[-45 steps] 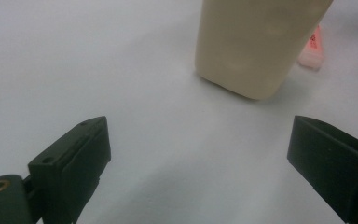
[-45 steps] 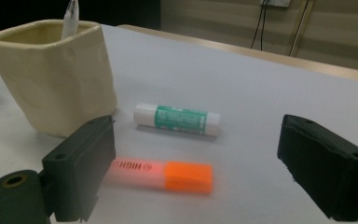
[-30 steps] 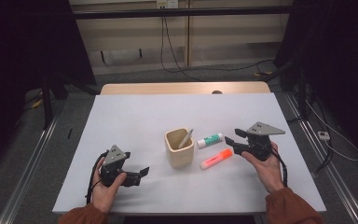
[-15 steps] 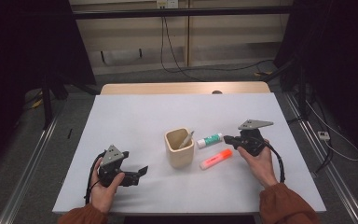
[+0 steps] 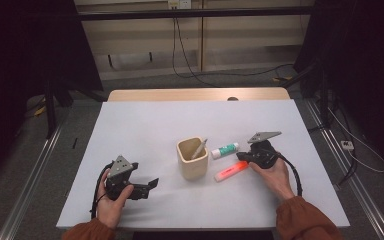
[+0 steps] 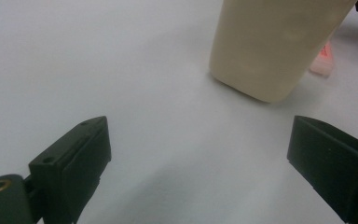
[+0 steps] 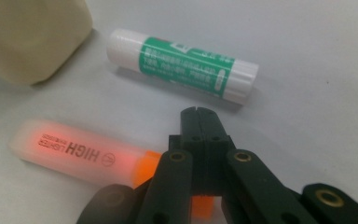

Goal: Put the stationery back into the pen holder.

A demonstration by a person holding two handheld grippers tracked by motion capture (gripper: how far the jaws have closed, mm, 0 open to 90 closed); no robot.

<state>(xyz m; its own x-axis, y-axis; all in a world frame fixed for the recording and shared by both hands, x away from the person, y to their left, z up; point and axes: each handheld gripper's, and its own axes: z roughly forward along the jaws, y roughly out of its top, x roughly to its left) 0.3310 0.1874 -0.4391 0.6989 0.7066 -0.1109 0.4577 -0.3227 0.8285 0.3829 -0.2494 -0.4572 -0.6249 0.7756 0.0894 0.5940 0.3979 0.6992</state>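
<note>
Left gripper (image 5: 151, 183): black, blocky and matte, held in the person's left hand (image 5: 111, 202) low over the near-left part of the table; a grey three-cornered plate sits on top. In the left gripper view its two flat-faced jaws stand wide apart with bare tabletop between them.
Table (image 5: 145, 125): smooth, pale grey-white top, rectangular, with a light wood strip along the far edge.
Cup (image 5: 192, 159): cream-coloured, squarish with rounded corners, matte, standing upright near the middle of the table; in the left gripper view its wall tapers toward the base (image 6: 270, 46).
Stick in cup (image 5: 199, 148): slim, pale, pen-like, leaning against the cup's right rim; I cannot tell what it is.
Glue stick (image 5: 224, 150): white cylinder with a green printed label, lying on its side just right of the cup; glossy in the right gripper view (image 7: 184, 65).
Highlighter (image 5: 230, 171): translucent orange-red plastic, flat-sided, printed "HIGH", lying on the table nearer than the glue stick (image 7: 81, 154).
Right gripper (image 5: 242, 157): black, in the right hand (image 5: 272, 175); jaws pressed together, tips over the highlighter's orange end, between it and the glue stick. Whether they pinch it, I cannot tell.
</note>
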